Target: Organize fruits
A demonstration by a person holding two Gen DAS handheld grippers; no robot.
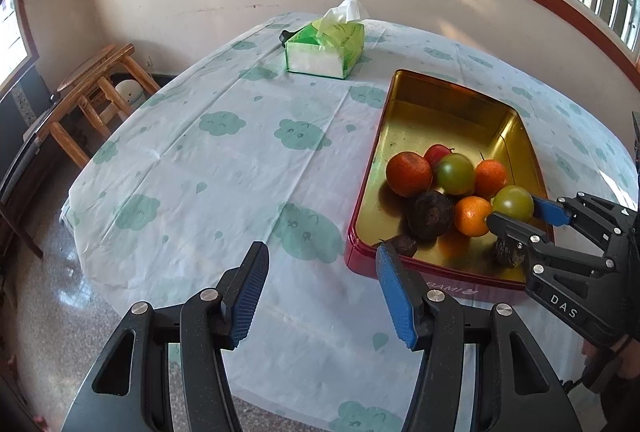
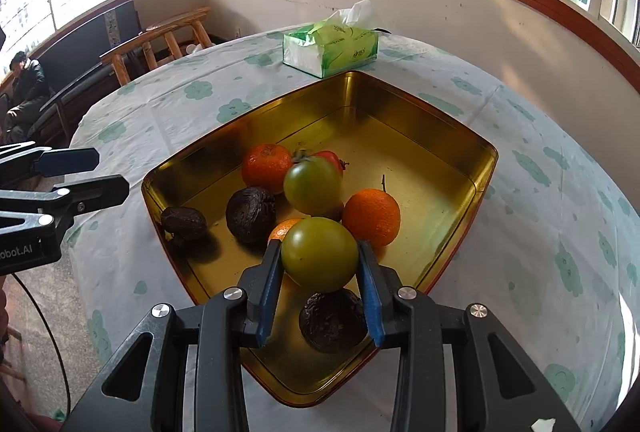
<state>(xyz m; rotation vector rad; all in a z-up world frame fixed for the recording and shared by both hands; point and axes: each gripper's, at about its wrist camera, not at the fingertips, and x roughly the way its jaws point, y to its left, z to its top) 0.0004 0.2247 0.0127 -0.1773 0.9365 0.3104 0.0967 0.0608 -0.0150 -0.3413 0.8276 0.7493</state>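
Observation:
A red tin box with a gold inside (image 1: pixel 404 104) (image 2: pixel 472 168) holds several fruits: oranges (image 1: pixel 409 173) (image 2: pixel 372 216), a second green tomato (image 1: pixel 455 174) (image 2: pixel 312 185), a red tomato (image 1: pixel 437 153) and dark wrinkled passion fruits (image 1: pixel 430 219) (image 2: pixel 251 214). My right gripper (image 2: pixel 320 266) (image 1: pixel 514 218) is shut on a green tomato (image 2: pixel 319 254) (image 1: pixel 513 203) and holds it over the box's near end. My left gripper (image 1: pixel 320 292) (image 2: pixel 102 174) is open and empty above the tablecloth, left of the box.
A green tissue box (image 1: pixel 325 46) (image 2: pixel 331 48) stands at the far side of the cloud-print tablecloth (image 1: pixel 224 160). Wooden stools (image 1: pixel 96 88) and a seated person (image 2: pixel 24 88) are beyond the table's left edge. A wall with windows is behind.

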